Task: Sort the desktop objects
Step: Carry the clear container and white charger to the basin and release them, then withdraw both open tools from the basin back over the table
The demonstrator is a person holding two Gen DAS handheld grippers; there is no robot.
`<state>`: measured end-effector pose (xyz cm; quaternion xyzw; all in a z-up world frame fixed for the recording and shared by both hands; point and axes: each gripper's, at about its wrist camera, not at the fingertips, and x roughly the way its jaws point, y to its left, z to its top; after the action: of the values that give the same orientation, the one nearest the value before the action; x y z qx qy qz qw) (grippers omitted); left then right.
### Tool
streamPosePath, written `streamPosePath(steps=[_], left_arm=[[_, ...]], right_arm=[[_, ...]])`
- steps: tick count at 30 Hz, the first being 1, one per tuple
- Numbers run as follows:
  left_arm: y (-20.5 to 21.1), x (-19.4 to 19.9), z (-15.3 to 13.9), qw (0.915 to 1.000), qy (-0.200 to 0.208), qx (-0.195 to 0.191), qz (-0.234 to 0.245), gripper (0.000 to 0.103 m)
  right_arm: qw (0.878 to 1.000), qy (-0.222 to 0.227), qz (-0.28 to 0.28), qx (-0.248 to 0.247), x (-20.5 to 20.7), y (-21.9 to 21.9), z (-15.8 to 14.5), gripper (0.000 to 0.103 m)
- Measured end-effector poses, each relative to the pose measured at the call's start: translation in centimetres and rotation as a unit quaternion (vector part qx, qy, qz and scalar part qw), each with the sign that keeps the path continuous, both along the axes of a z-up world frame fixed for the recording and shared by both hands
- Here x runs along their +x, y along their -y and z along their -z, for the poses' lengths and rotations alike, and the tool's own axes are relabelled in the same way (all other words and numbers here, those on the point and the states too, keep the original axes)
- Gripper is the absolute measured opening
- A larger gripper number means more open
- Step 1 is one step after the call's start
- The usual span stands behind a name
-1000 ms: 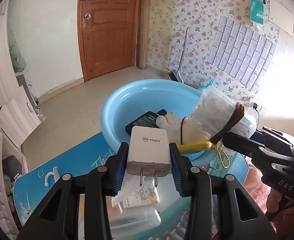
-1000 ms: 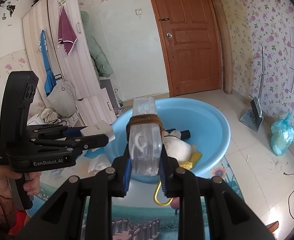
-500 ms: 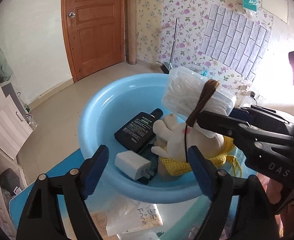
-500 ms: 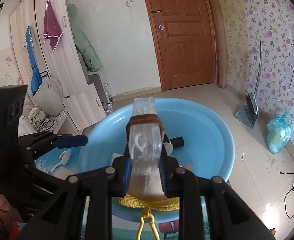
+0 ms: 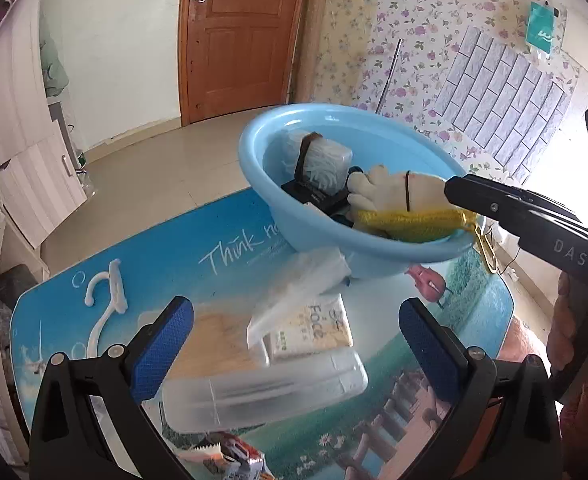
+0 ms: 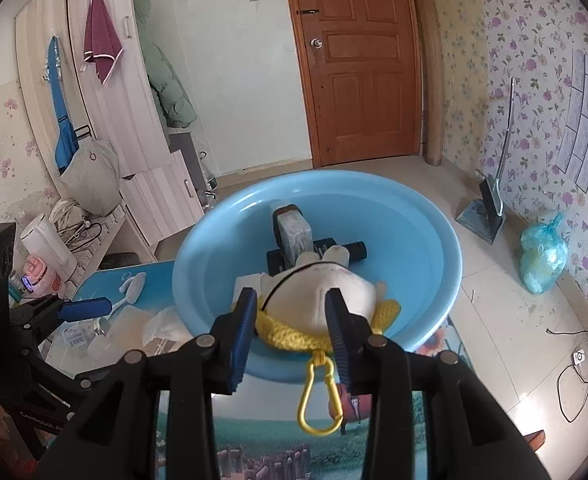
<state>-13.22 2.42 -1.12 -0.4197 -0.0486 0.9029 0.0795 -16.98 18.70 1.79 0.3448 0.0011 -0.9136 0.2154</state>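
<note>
Both grippers, left (image 5: 294, 344) and right (image 6: 289, 320), gape empty; ahead, the blue basin (image 6: 426, 240) holds a plush toy (image 6: 326, 296) (plus a swab box (image 6: 291, 232)).

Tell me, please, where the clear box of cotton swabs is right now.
The cotton swab box lies inside the blue basin, toward its far side, resting on a black device just beyond the white plush toy.
</note>
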Motion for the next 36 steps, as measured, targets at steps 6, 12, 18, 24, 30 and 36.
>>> streamPosePath(steps=[6, 12, 18, 24, 30, 36], left_arm=[[0.4, 2.8, 0.3, 0.9999, -0.004, -0.008, -0.005, 0.103], [2.1, 5.2, 0.4, 0.9999, -0.004, -0.003, -0.016, 0.103], [4.2, 7.6, 1.8, 0.9987, -0.001, 0.005, -0.051, 0.103], [6.2, 9.0, 3.9, 0.9966, 0.019, 0.017, -0.078, 0.103], [6.3, 10.0, 4.7, 0.9968, 0.016, 0.001, -0.078, 0.103], [6.3, 10.4, 5.6, 0.9978, 0.017, -0.008, -0.063, 0.103]], right_arm=[[1.000, 0.015, -0.002, -0.005, 2.3, 0.4, 0.5, 0.035], [0.999, 0.021, -0.035, 0.000, 4.1, 2.4, 1.2, 0.035], [0.997, 0.025, -0.079, -0.009, 5.7, 5.2, 2.4, 0.035], [0.993, 0.049, -0.105, 0.002, 6.6, 7.0, 4.5, 0.036], [0.991, 0.065, -0.114, 0.001, 7.3, 7.2, 5.8, 0.036], [0.992, 0.080, -0.097, -0.003, 7.0, 6.7, 6.8, 0.036]])
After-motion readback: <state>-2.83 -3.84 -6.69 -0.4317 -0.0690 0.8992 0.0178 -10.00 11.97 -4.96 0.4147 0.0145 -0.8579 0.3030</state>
